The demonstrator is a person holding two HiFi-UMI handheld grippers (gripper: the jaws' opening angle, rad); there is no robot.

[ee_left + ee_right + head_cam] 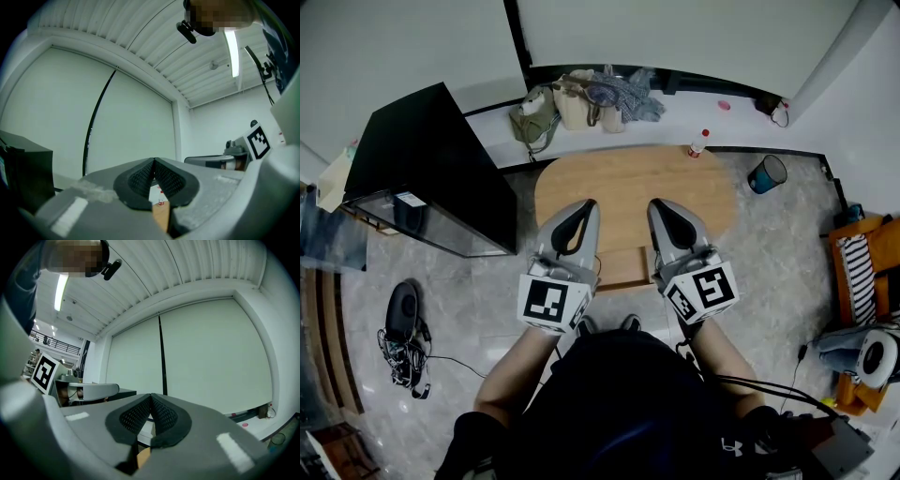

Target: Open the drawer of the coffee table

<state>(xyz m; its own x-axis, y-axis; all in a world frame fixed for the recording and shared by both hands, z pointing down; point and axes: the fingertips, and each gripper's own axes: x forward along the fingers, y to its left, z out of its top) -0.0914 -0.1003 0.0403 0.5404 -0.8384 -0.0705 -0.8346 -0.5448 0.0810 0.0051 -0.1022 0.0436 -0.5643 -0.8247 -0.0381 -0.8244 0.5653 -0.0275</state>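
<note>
The head view showed a brown oval desk (628, 178) with its drawer (624, 267) at the middle of the near edge. The drawer seemed to stick out a little from under the top, but how far was hard to tell. The left hand-held gripper (584, 206) and the right hand-held gripper (659, 206) hung over that near edge, one on each side of the drawer. Both pointed flat toward the far edge.

In the left gripper view and the right gripper view, each pair of jaws was pressed tight together with nothing between them. So both were clenched and empty.

The step in hand looked like reaching for the drawer. To do it well, one hand-held gripper would likely have to go lower, down to the drawer's front, and open its jaws first. No handle could be seen, so it would probably pinch the front lip. A slow, straight pull toward the person would be best, so the drawer did not jam. It would also keep the little bottle (698, 143) at the far edge from tipping.
</note>
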